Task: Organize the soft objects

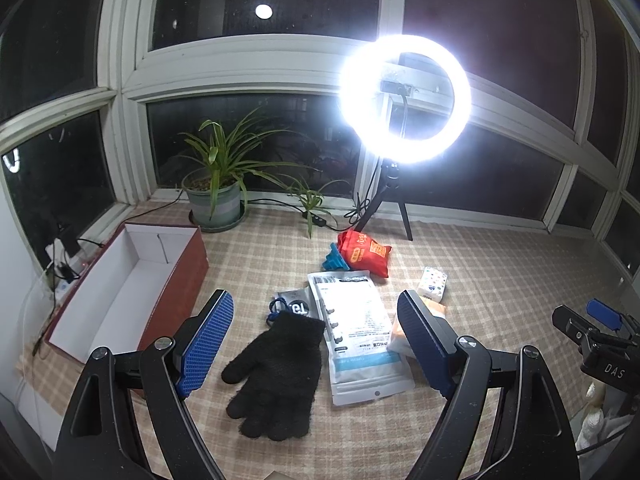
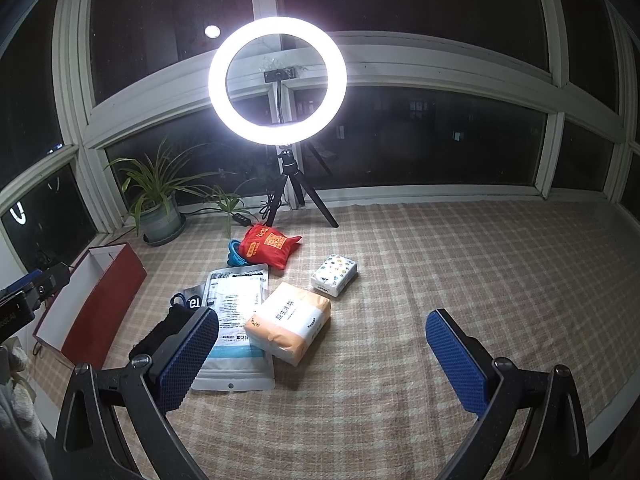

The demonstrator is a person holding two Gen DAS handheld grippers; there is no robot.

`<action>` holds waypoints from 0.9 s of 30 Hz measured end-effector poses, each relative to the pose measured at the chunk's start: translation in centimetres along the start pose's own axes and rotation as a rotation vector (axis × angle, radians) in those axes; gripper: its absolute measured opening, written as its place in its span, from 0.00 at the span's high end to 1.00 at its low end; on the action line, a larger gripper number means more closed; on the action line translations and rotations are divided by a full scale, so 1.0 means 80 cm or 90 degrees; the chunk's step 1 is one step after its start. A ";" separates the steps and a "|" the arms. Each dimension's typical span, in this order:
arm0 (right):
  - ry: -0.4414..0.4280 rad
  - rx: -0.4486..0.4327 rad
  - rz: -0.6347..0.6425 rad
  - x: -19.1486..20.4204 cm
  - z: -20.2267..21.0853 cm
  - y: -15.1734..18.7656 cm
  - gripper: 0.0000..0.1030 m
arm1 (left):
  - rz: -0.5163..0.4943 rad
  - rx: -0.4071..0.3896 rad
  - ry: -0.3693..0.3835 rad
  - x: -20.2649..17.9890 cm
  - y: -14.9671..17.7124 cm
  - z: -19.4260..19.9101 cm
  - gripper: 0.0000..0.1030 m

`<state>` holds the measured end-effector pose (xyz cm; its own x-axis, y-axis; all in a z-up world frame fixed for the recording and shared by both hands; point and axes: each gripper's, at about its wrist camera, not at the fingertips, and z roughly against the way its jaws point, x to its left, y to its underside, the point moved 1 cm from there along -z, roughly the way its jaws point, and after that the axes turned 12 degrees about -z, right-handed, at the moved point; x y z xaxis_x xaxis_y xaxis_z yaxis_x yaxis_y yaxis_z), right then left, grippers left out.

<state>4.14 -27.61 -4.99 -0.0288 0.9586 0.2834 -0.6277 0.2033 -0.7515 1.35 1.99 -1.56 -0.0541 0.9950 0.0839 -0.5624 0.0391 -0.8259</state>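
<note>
A black knit glove [image 1: 276, 376] lies flat on the checked cloth between the fingers of my open left gripper [image 1: 320, 312]. To its right lie a white plastic pouch [image 1: 356, 332] and an orange-and-white tissue pack [image 2: 290, 322]. Further back are a red fabric bag [image 1: 362, 252], a blue item [image 1: 334, 260], a small patterned tissue pack [image 2: 334, 274] and a grey packet [image 1: 296, 304]. An open red box [image 1: 132, 292] with a white inside stands at the left. My right gripper [image 2: 324, 328] is open and empty, above the cloth right of the tissue pack.
A lit ring light [image 2: 278, 80] on a tripod stands at the back by the window. A potted plant [image 1: 216, 196] and cables sit at the back left. A power strip [image 1: 60, 264] lies left of the box.
</note>
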 end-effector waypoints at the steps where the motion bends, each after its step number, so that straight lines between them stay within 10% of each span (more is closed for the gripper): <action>1: -0.001 0.001 -0.001 -0.001 0.000 -0.001 0.01 | -0.001 0.000 0.000 -0.001 0.000 -0.001 0.18; 27: -0.005 0.002 0.001 0.007 0.004 0.003 0.01 | -0.001 0.000 -0.001 -0.003 -0.001 -0.001 0.18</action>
<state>3.70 -27.11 -4.83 -0.0360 0.9570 0.2878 -0.6301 0.2018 -0.7498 1.48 1.76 -1.57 -0.0540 0.9949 0.0857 -0.5620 0.0407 -0.8261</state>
